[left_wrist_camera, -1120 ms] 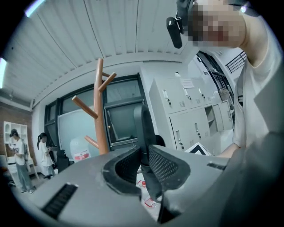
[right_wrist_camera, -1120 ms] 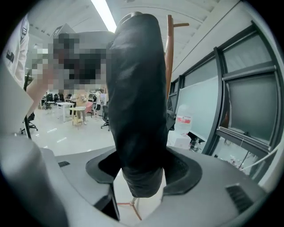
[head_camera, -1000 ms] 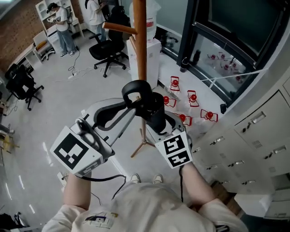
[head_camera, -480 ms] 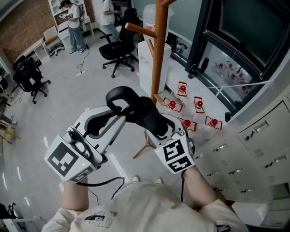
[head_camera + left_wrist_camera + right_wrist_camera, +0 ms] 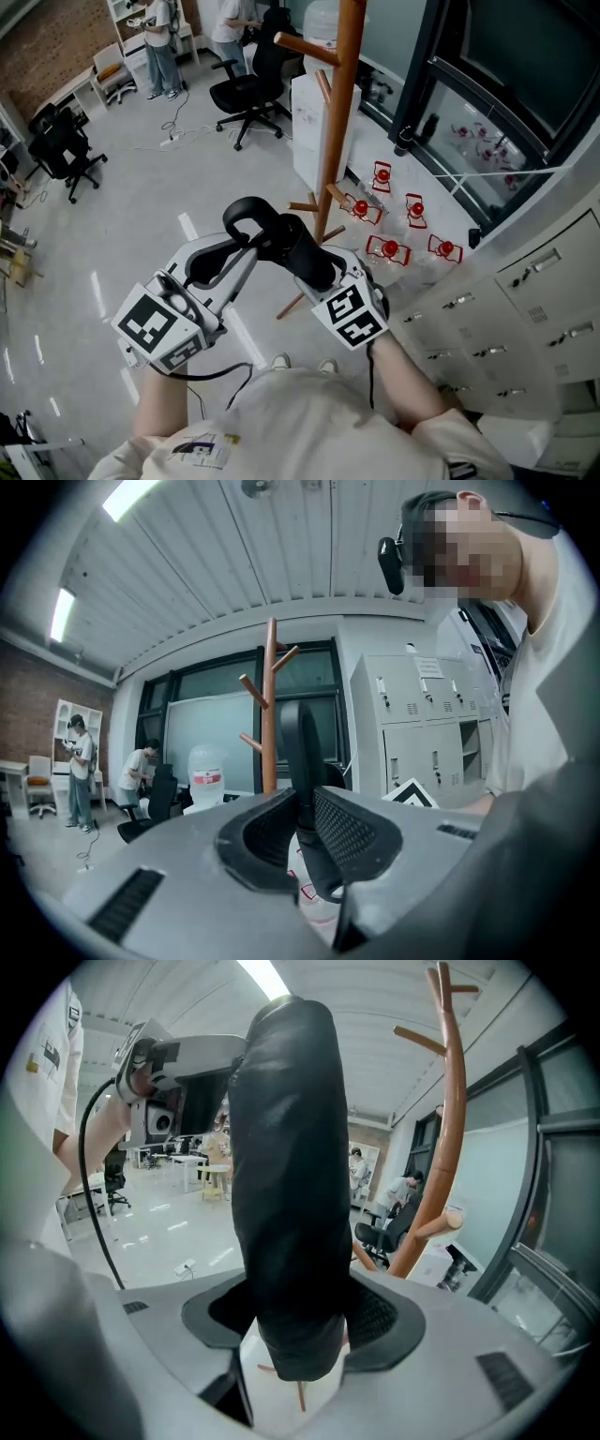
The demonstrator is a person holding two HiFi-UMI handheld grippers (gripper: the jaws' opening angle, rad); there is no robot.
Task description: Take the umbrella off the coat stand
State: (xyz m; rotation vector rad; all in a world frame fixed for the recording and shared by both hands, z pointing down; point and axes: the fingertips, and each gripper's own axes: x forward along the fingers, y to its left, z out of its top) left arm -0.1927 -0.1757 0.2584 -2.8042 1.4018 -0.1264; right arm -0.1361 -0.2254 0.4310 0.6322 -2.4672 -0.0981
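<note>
Our left gripper [image 5: 241,251] pinches the folded black fabric umbrella [image 5: 300,255] by its looped handle. Our right gripper [image 5: 319,275] clamps wide around its body. We hold it near the brown wooden coat stand [image 5: 339,122].

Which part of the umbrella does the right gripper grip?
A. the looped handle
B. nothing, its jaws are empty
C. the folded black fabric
C: in the right gripper view, the right gripper is shut on the folded black fabric of the umbrella, while the left gripper pinches the handle.
</note>
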